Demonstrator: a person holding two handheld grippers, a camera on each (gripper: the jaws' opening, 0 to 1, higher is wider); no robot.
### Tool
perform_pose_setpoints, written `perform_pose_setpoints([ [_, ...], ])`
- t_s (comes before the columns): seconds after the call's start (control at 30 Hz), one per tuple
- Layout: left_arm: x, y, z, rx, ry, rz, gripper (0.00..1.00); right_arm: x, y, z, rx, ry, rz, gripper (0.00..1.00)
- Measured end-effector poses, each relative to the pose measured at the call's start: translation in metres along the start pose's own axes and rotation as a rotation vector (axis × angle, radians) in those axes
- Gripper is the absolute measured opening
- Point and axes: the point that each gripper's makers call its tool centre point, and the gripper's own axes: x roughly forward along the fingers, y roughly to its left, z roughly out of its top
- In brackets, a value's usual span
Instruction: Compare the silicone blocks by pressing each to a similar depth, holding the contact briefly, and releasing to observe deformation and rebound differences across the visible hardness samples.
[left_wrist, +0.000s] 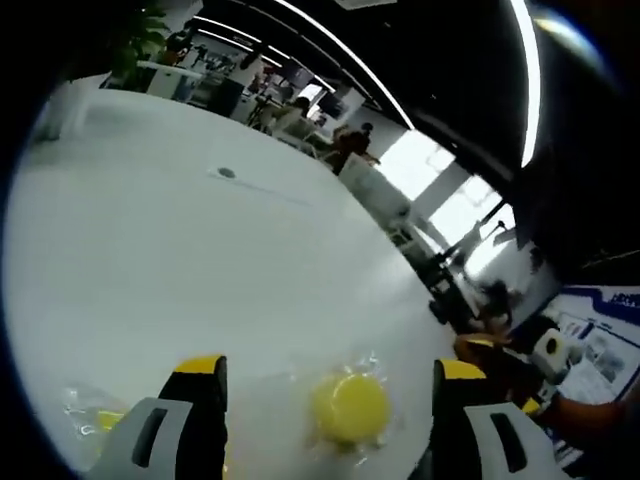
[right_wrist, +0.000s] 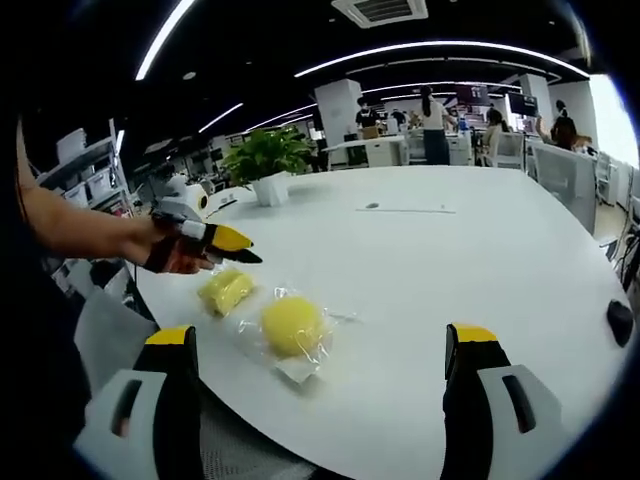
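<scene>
Both grippers hover with jaws apart, nothing touched — the left gripper (left_wrist: 330, 400) just above the round yellow block (left_wrist: 348, 408) in its clear wrap, the right gripper (right_wrist: 318, 375) short of it. Beyond lies the squarer yellow block (right_wrist: 226, 291) on the white bench (right_wrist: 480, 260); every press looks still to do.

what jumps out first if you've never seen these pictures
Two yellow things in clear wrap on a big white table: a round yellow block nearest the right gripper, and a flatter yellow block beside it. The left gripper hangs just above that flatter one, and a potted plant stands further back.
</scene>
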Motion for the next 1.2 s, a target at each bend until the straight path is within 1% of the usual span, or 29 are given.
perform_pose_setpoints([
  [0.07,0.006,0.002,-0.006,-0.036,0.025,0.007,0.84,0.000,-0.004,0.000,-0.001,0.000,0.001,0.96],
  [0.1,0.008,0.003,-0.008,-0.039,0.032,0.011,0.82,0.000,-0.005,-0.001,-0.001,0.001,0.000,0.96],
  [0.2,0.012,0.005,-0.010,-0.038,0.033,0.020,0.76,0.001,-0.009,-0.004,0.013,0.008,0.001,0.96],
  [0.3,0.019,0.004,-0.013,-0.066,0.038,0.014,0.74,0.003,-0.011,-0.008,0.008,0.026,0.009,0.96],
  [0.33,0.022,0.005,-0.015,-0.081,0.051,0.016,0.73,0.003,-0.012,-0.009,0.009,0.028,0.009,0.96],
  [0.4,0.026,0.005,-0.021,-0.109,0.086,0.010,0.67,0.005,-0.014,-0.008,0.014,0.030,0.009,0.96],
  [0.5,0.031,0.010,-0.020,-0.108,0.078,0.028,0.62,0.008,-0.014,-0.008,0.016,0.031,0.013,0.96],
  [0.57,0.034,0.016,-0.024,-0.154,0.095,0.049,0.58,0.010,-0.014,-0.009,0.015,0.036,0.019,0.96],
  [0.63,0.038,0.022,-0.025,-0.176,0.100,0.065,0.52,0.012,-0.013,-0.010,0.019,0.038,0.023,0.96],
  [0.7,0.039,0.023,-0.026,-0.172,0.103,0.064,0.42,0.013,-0.014,-0.011,0.022,0.040,0.022,0.96],
  [0.73,0.040,0.022,-0.026,-0.171,0.103,0.066,0.40,0.013,-0.014,-0.010,0.028,0.036,0.022,0.96],
  [0.87,0.048,0.020,-0.032,-0.198,0.122,0.057,0.37,0.016,-0.014,-0.015,0.033,0.047,0.025,0.96],
  [0.9,0.050,0.020,-0.036,-0.212,0.143,0.058,0.34,0.016,-0.015,-0.016,0.036,0.050,0.026,0.96],
  [0.97,0.053,0.019,-0.041,-0.234,0.159,0.054,0.27,0.017,-0.016,-0.018,0.040,0.054,0.024,0.96],
  [1.03,0.054,0.017,-0.043,-0.232,0.161,0.056,0.25,0.017,-0.015,-0.017,0.045,0.053,0.025,0.96],
  [1.1,0.056,0.015,-0.044,-0.221,0.160,0.049,0.18,0.017,-0.014,-0.017,0.041,0.055,0.027,0.96],
  [1.17,0.057,0.019,-0.050,-0.208,0.186,0.067,0.16,0.016,-0.014,-0.017,0.040,0.056,0.027,0.96],
  [1.2,0.057,0.018,-0.048,-0.205,0.175,0.063,0.16,0.016,-0.015,-0.018,0.043,0.057,0.027,0.96],
])
